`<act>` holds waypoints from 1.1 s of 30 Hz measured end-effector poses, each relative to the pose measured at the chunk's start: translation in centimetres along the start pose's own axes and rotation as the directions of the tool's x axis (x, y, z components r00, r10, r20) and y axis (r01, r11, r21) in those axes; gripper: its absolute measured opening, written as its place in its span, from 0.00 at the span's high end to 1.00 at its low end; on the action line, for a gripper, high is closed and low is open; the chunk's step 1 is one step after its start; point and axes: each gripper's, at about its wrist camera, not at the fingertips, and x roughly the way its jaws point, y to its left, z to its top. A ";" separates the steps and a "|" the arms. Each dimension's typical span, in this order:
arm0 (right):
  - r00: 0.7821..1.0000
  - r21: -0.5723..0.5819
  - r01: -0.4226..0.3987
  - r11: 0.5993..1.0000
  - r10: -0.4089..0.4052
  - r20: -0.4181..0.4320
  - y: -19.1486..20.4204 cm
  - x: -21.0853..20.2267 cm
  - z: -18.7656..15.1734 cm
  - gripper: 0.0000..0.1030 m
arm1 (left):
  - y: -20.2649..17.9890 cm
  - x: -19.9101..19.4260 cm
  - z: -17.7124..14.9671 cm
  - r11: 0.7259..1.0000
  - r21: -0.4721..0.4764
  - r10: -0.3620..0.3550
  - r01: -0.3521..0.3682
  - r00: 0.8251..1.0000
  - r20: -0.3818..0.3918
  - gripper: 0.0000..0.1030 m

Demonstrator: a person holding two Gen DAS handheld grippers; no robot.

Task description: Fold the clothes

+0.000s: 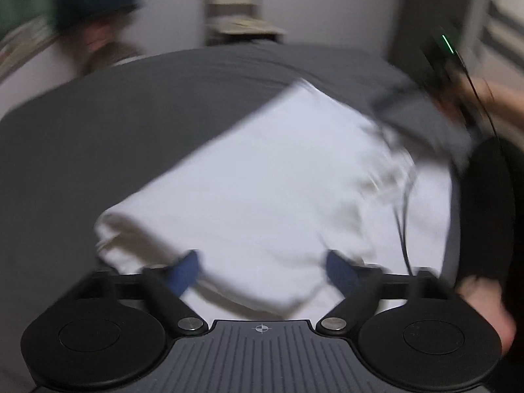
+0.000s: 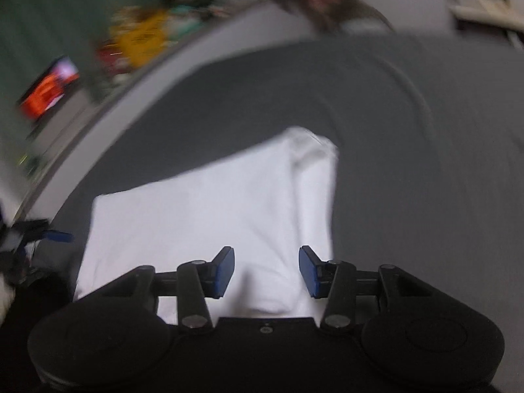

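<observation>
A white garment (image 1: 262, 177) lies partly folded on a dark grey bed sheet (image 1: 98, 124). In the left wrist view my left gripper (image 1: 262, 271) is open, its blue pads (image 1: 185, 273) wide apart over the garment's near edge, holding nothing. The right gripper shows blurred at the upper right (image 1: 442, 65), by the garment's far corner. In the right wrist view my right gripper (image 2: 267, 271) is open over the garment (image 2: 203, 209), blue pads (image 2: 224, 271) apart and empty. The left gripper shows at the left edge (image 2: 49, 234). Both views are motion-blurred.
The grey sheet (image 2: 409, 163) spreads around the garment. A person in a dark hat (image 1: 95, 6) sits beyond the bed. A shelf (image 1: 234, 9) stands at the wall. Colourful items (image 2: 140, 39) and a lit screen (image 2: 49, 91) lie beyond the bed edge.
</observation>
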 end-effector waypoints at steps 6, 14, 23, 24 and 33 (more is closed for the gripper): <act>1.000 0.004 0.016 1.000 -0.016 -0.019 -0.2 2.3 -0.9 0.91 | 5.0 0.7 -0.2 0.938 -0.340 0.091 -0.075 0.995 0.032 0.13; 1.000 0.076 0.006 0.997 -0.007 0.017 -1.4 1.7 -0.3 0.76 | 10.2 2.6 -0.6 0.787 -0.613 0.141 -0.074 0.988 0.062 0.13; 0.986 0.438 -0.166 0.883 0.154 0.064 -5.5 6.2 8.5 0.49 | 15.8 4.9 -1.3 0.498 -0.853 -0.013 0.157 0.985 0.174 0.13; 0.986 0.481 -0.159 0.862 0.160 0.039 -5.9 7.1 9.3 0.49 | 16.1 5.4 -1.3 0.476 -0.866 -0.021 0.152 0.987 0.162 0.13; 0.976 0.670 0.002 0.742 0.145 -0.164 -6.3 12.1 12.9 0.35 | 15.2 9.1 -1.7 0.299 -0.950 -0.092 0.088 0.994 0.063 0.14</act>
